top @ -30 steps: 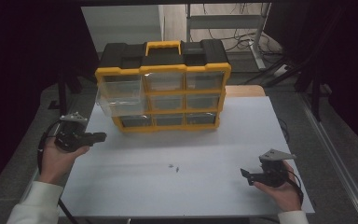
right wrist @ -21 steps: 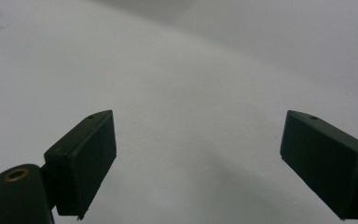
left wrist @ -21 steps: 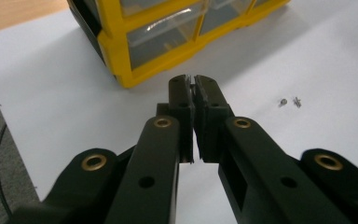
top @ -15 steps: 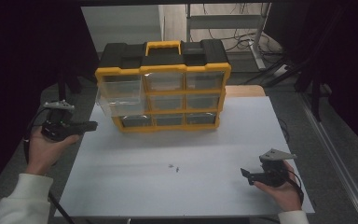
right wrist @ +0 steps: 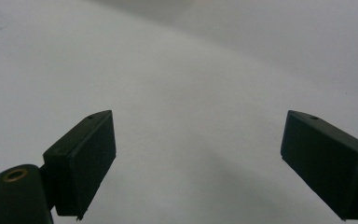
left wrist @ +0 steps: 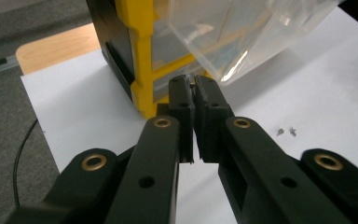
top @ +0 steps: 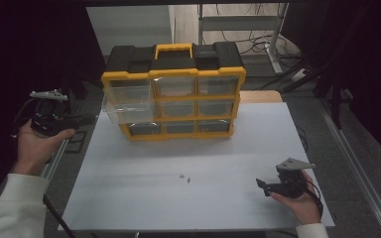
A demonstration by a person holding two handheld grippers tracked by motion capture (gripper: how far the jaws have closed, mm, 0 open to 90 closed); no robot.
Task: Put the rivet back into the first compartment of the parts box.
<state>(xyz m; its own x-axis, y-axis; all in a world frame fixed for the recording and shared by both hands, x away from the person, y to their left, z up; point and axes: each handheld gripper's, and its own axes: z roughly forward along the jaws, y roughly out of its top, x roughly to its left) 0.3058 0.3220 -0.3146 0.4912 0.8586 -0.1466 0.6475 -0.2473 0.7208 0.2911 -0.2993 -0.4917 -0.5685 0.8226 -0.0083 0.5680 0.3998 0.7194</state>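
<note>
Screws (top: 185,177): two small ones lie loose on the white table (top: 228,208), mid-front. Left gripper (left wrist: 195,88) jaws are pressed together, empty, beside the yellow organizer (top: 173,94) with its clear drawer (top: 124,111) protruding. Right gripper (right wrist: 196,154) jaws stand apart above bare table.

My sleeves (top: 10,208) are white. Both grippers, left (top: 82,119) and right (top: 261,184), are black with brass rivets, grey three-cornered top plates and trailing black cables; my fingers (right wrist: 81,161) are flat black pads.
</note>
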